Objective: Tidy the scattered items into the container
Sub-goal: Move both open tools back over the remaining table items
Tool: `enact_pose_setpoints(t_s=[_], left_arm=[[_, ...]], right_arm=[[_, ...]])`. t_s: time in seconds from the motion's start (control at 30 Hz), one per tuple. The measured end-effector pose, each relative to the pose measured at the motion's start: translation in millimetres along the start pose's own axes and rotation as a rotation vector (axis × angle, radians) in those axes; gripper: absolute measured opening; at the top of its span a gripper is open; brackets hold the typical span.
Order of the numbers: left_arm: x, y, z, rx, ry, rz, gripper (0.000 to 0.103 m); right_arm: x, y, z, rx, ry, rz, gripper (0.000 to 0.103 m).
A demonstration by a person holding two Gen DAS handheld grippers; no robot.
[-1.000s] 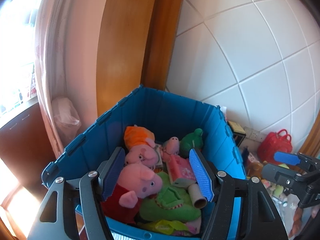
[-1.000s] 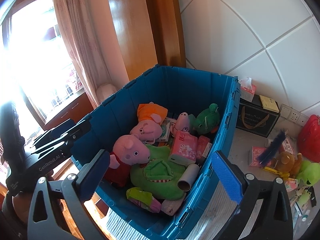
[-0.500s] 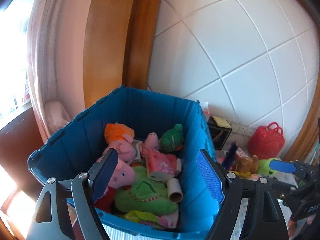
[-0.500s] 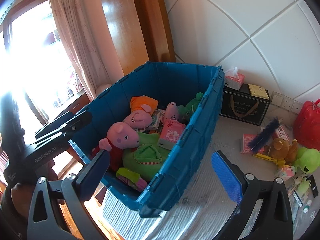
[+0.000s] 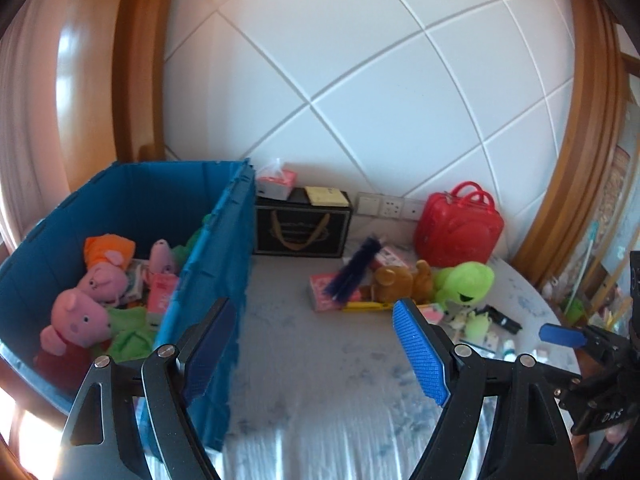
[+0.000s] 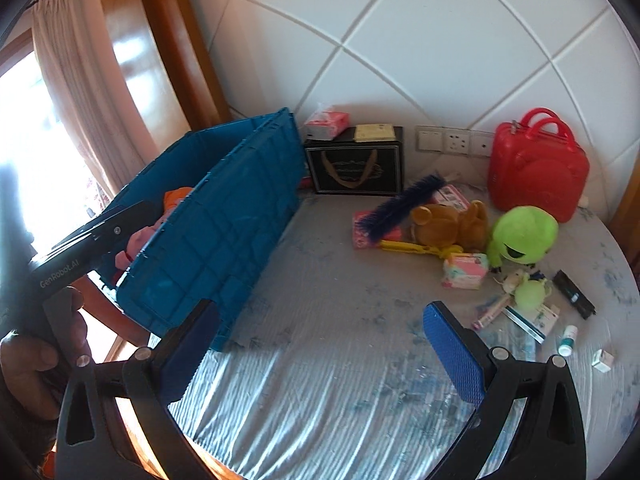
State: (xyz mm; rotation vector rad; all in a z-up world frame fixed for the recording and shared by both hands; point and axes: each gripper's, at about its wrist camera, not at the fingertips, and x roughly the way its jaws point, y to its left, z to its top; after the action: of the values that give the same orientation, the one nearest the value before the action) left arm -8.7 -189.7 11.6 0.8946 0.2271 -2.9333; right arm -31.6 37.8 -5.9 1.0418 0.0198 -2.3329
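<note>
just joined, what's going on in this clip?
A person with a handheld gripper in each hand is tidying toys into the blue bin. Both the left gripper and the right gripper are open and empty, aimed at the table. Pig plushies already sit in the bin. The brown teddy, green plush, blue brush and small packets still lie scattered near the red case.

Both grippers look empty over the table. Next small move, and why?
Probably reach the right gripper toward the brown bear. Both grippers stand open and empty, the bin already holds plush toys, and the bear lies loose on the table among the clutter.
</note>
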Motion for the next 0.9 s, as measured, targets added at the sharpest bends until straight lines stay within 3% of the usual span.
enact_pose_setpoints(t_s=[0.2,0.47,0.9], left_arm=[[22.5,-74.2,-16.9,0.030,0.030,-0.053,0.081],[62.9,-131.7,-35.2,0.112,0.109,-0.115,0.081],[146.6,-178.1,-71.1,0.209,0.217,-0.254,0.081]], right_arm=[[-26.8,-78.0,-27.8,0.053,0.014,-0.067,0.103],[-56.2,-164.0,-51.7,0.201,-0.005,-0.207,0.103],[-78.0,-225.6,-100.1,0.375,0.030,-0.435,0.103]])
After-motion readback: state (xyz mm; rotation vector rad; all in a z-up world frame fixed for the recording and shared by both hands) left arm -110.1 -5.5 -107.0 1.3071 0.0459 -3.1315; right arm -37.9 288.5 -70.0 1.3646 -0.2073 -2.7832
